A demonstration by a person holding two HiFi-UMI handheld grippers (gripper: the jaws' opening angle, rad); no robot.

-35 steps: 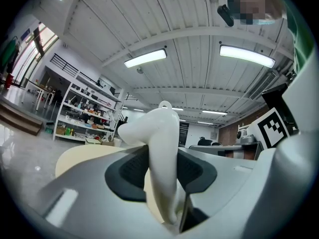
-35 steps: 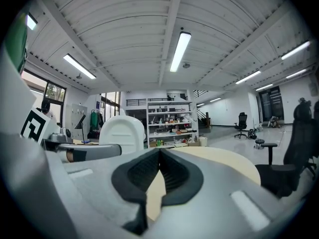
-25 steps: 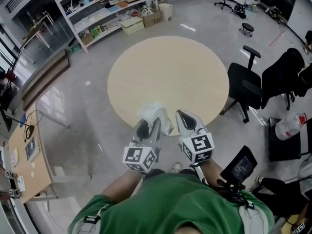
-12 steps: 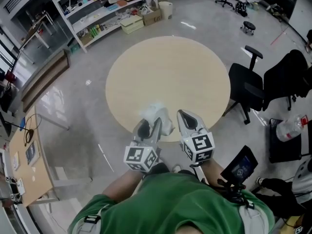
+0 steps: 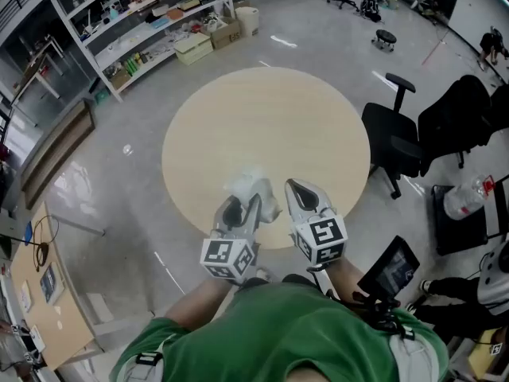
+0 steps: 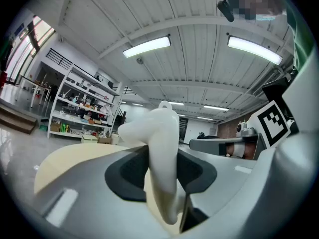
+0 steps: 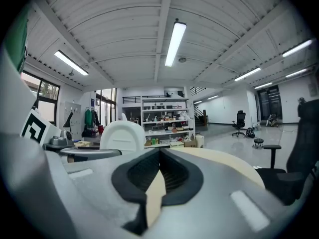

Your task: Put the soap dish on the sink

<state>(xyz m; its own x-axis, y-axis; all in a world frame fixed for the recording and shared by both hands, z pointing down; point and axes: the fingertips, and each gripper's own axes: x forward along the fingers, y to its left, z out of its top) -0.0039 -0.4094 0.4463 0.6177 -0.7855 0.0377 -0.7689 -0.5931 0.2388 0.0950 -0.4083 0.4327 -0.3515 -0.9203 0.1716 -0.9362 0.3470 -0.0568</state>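
Observation:
My left gripper (image 5: 242,207) is shut on a white soap dish (image 5: 254,188), held over the near edge of a round beige table (image 5: 266,126). In the left gripper view the dish (image 6: 160,133) stands upright, pinched between the dark pads (image 6: 130,171) of the left gripper (image 6: 162,158). My right gripper (image 5: 301,194) floats just right of it, level and shut, with nothing in it. In the right gripper view its jaws (image 7: 159,156) meet at the tips, and the dish (image 7: 122,133) shows at the left. No sink is in view.
A long shelving rack (image 5: 135,18) with boxes stands beyond the table at top left. Black office chairs (image 5: 398,146) stand at the table's right side. A wooden desk (image 5: 36,309) is at the lower left, and a dark screen (image 5: 390,267) hangs by the person's right hip.
Both grippers have moved forward together, now further over the table's near edge. The dish stays gripped in the left gripper and the right stays shut.

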